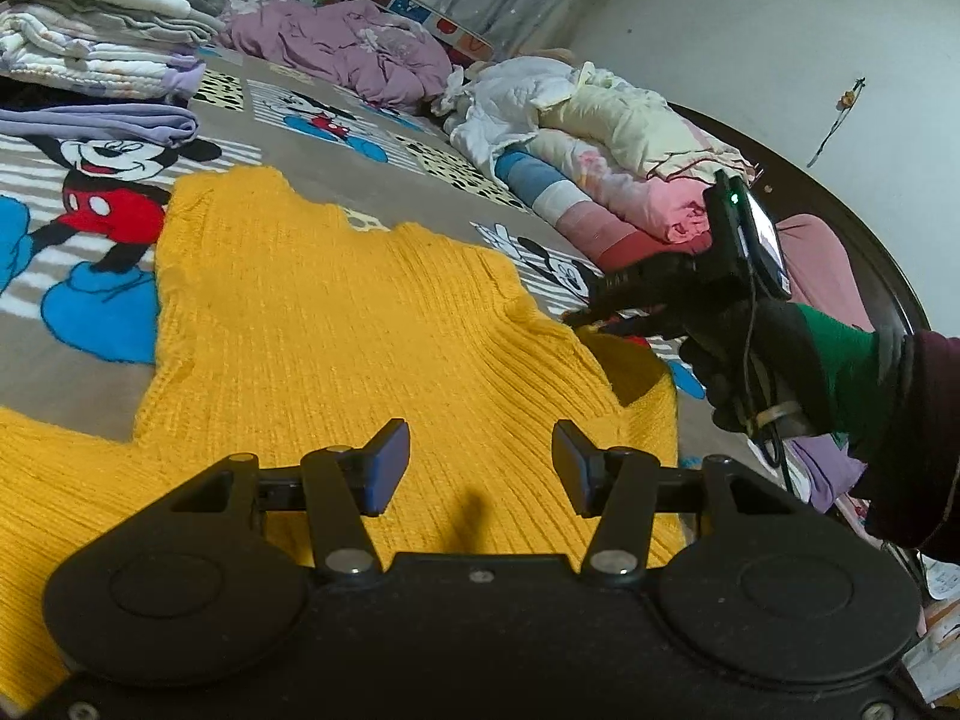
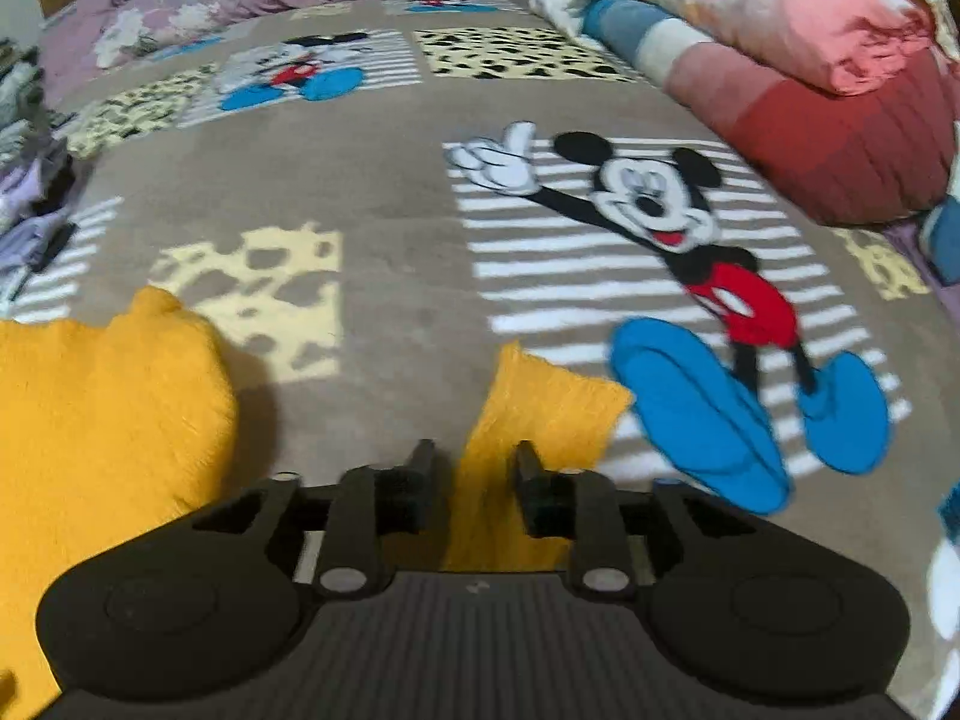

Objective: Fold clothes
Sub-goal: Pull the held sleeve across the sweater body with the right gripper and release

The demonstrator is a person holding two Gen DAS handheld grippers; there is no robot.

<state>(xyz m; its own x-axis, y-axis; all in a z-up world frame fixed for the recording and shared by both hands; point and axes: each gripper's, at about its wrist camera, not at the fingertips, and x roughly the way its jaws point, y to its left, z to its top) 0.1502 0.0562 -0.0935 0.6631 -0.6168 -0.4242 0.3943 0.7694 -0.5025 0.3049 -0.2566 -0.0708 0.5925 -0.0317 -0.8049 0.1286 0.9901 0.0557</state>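
A yellow knit sweater (image 1: 336,324) lies spread flat on the Mickey Mouse blanket (image 1: 90,192). My left gripper (image 1: 480,462) hovers open and empty just above the sweater's near part. In the left wrist view my right gripper (image 1: 585,309) reaches to the sweater's right edge, held by a gloved hand. In the right wrist view my right gripper (image 2: 474,483) has its jaws partly closed around a raised corner of the yellow sweater (image 2: 528,414); more of the sweater (image 2: 90,420) lies at the left. Whether the pads press the cloth is unclear.
A stack of folded clothes (image 1: 96,24) stands at the far left. A crumpled purple quilt (image 1: 342,48) and a heap of pink and cream bedding (image 1: 606,138) lie along the back and right. The bed's dark wooden edge (image 1: 864,228) curves at the right.
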